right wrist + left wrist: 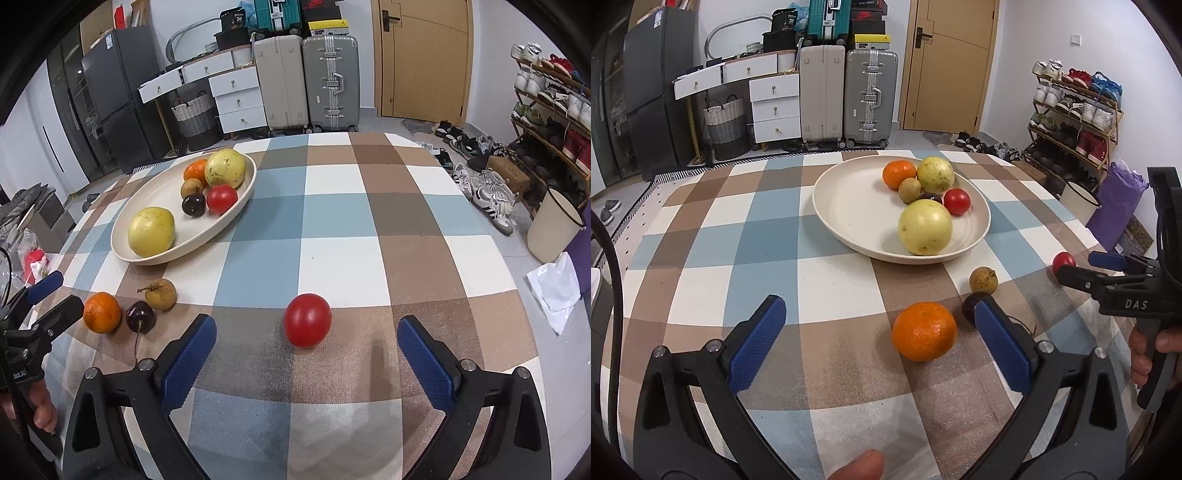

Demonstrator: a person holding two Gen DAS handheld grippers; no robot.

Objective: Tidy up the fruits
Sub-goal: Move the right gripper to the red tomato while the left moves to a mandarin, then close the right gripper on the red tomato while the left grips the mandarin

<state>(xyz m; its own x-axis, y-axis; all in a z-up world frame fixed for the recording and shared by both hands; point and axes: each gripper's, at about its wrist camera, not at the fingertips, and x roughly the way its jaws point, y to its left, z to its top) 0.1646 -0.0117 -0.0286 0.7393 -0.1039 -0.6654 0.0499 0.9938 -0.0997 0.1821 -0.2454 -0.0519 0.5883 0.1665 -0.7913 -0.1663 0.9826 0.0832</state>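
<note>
A cream plate (849, 206) (159, 199) on the checked tablecloth holds two yellow guavas, an orange, a small brown fruit, a dark fruit and a red tomato. Loose on the cloth lie an orange (923, 331) (102, 312), a dark cherry (971, 307) (140, 316), a brown longan (983, 280) (161, 294) and a red tomato (307, 320) (1063, 261). My left gripper (879, 325) is open, the orange just inside its right finger. My right gripper (306, 345) is open with the tomato between its fingertips.
The table's far edge faces suitcases (849, 96), white drawers, a basket and a door. A shoe rack (1075, 110) and a white bucket (554, 229) stand to the right. The right gripper shows in the left wrist view (1082, 269).
</note>
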